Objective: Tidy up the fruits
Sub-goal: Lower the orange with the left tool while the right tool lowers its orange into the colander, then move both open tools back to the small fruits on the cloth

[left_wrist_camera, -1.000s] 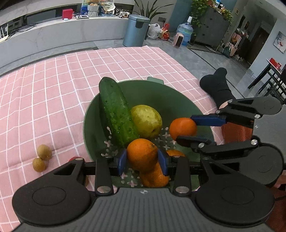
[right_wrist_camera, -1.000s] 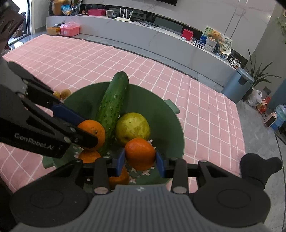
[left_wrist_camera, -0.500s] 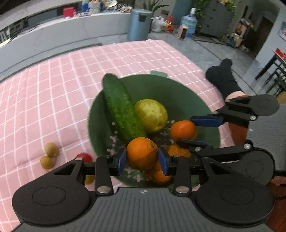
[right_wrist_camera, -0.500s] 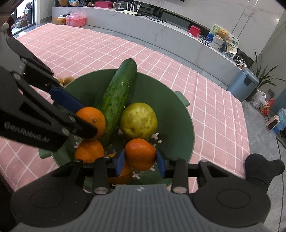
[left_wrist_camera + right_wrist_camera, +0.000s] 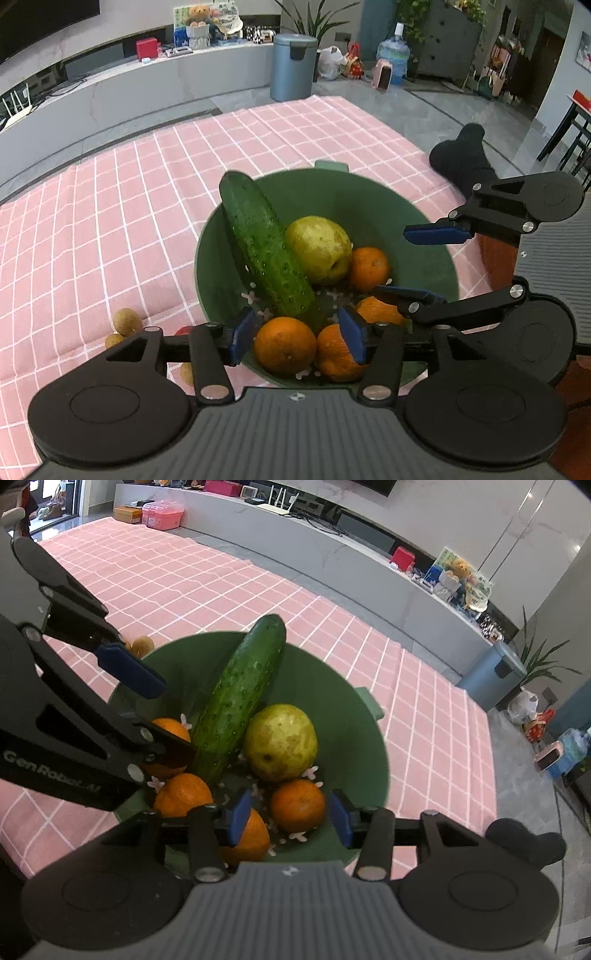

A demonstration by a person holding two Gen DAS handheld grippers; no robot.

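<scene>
both my grippers sit over the green bowl [image 5: 424,229], jaws opening. left gripper [image 5: 297,334] has an orange [image 5: 284,349] lying between its pads, no longer pinched; right gripper [image 5: 291,814] likewise has a loose orange [image 5: 297,805] between its pads. the bowl already holds four oranges, a pear [image 5: 319,249] and a cucumber [image 5: 267,254] ahead of the jaws. left to do, i judge: small brown fruits [image 5: 125,321] and something red on the pink cloth [image 5: 110,221], outside the left pad. the two grippers crowd each other.
</scene>
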